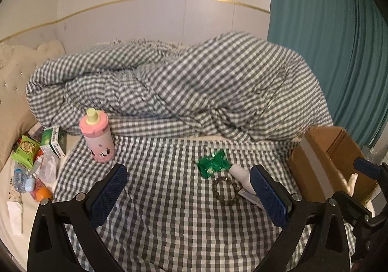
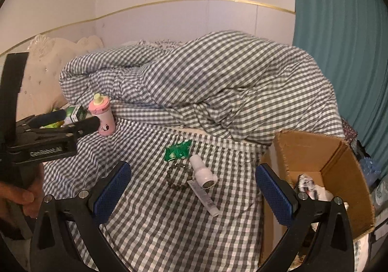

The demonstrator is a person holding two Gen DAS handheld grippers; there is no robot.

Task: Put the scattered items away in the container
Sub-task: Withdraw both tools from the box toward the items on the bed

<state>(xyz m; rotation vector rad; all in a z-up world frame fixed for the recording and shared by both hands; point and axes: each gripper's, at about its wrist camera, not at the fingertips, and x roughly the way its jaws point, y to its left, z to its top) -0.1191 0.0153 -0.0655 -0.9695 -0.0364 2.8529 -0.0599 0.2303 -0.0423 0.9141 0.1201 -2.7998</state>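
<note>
On the checked bed sheet lie a green foil packet [image 1: 213,162] [image 2: 177,150], a dark bead bracelet [image 1: 224,190] [image 2: 178,176], a white bottle [image 1: 240,173] [image 2: 202,172] and a small white tube [image 2: 203,195]. A pink bottle [image 1: 98,136] [image 2: 103,115] stands upright at the left. An open cardboard box [image 1: 332,162] [image 2: 322,175] sits at the right with items inside. My left gripper [image 1: 189,189] is open and empty above the sheet, left of the bracelet. My right gripper [image 2: 194,192] is open and empty, with the tube and bottle between its fingers' line.
A crumpled checked duvet [image 1: 181,82] [image 2: 206,82] fills the back of the bed. Green boxes [image 1: 54,141], packets and a small water bottle [image 1: 20,178] lie at the left by the headboard. A teal curtain [image 1: 327,41] hangs on the right.
</note>
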